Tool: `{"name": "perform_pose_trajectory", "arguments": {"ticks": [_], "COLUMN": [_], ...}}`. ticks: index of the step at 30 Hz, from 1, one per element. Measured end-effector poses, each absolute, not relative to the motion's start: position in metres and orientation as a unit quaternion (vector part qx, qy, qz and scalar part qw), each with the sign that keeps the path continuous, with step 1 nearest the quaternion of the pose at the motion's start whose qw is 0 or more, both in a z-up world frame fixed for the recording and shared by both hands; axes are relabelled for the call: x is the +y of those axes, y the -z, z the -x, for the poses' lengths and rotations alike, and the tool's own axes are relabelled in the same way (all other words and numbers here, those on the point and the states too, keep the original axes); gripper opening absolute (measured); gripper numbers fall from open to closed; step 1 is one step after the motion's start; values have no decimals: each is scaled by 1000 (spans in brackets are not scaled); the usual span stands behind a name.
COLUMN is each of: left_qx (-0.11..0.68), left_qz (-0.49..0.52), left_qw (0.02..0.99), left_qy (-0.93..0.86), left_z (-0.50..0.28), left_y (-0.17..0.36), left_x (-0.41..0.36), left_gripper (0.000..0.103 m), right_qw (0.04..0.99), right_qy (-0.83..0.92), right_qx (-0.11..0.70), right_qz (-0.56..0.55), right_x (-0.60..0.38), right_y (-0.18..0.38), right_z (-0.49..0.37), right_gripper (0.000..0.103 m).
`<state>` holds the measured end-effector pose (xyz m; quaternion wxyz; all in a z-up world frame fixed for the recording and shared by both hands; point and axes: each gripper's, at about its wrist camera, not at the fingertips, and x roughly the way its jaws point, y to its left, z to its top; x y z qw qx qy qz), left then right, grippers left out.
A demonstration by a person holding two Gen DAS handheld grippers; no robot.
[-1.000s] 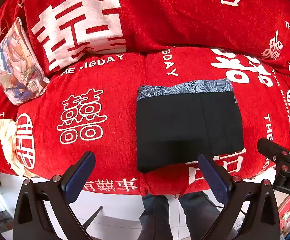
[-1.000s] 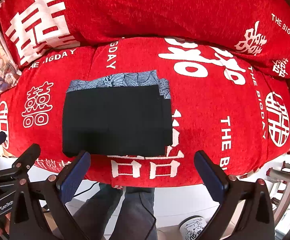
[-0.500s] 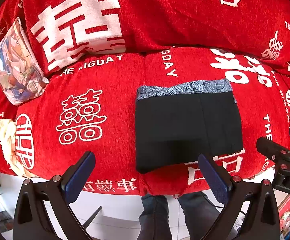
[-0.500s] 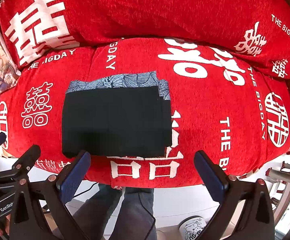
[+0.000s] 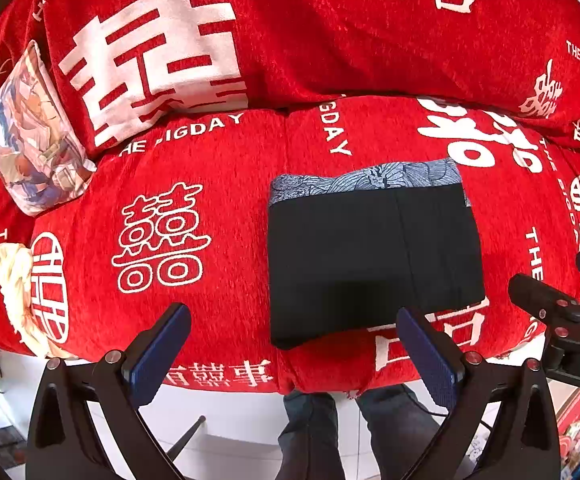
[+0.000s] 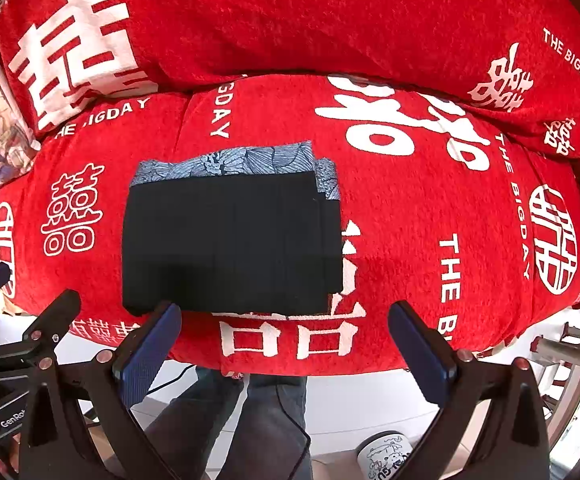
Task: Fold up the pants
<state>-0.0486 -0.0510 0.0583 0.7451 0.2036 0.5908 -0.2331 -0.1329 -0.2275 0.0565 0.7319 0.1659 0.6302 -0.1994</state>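
Observation:
Black pants (image 5: pixel 374 260) (image 6: pixel 230 244) lie folded into a flat rectangle on the red sofa seat (image 5: pixel 210 184) (image 6: pixel 430 220), with a blue-grey patterned band along their far edge. My left gripper (image 5: pixel 294 344) hangs open in front of the sofa's front edge, holding nothing, its right finger just before the pants' near edge. My right gripper (image 6: pixel 284 342) is open too, held off the seat, its left finger near the pants' near-left corner. Each gripper shows at the side of the other's view.
The red sofa back cushion (image 5: pixel 330 32) rises behind the seat. A printed pillow (image 5: pixel 30 140) leans at the far left, with a cream cloth (image 5: pixel 14 280) below it. A person's legs in dark jeans (image 6: pixel 258 420) stand on the white floor, and a printed cup (image 6: pixel 386 456) sits at the lower right.

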Motion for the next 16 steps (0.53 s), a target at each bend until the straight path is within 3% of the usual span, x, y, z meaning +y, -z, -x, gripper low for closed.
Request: {"name": "perform_pose_trajectory", "arguments": {"ticks": [16], "left_qx": [599], "left_qz": [-195], "left_qw": [740], "left_qy": [238], "left_z": [45], "left_y": [-56], "left_x": [-50], "left_gripper": [103], "right_qw": [730], "right_qy": [200], "right_qx": [632], "right_qz": [-164], "right_x": [-229], "right_y": [-54], "right_z": [134], "right_gripper": [103]}}
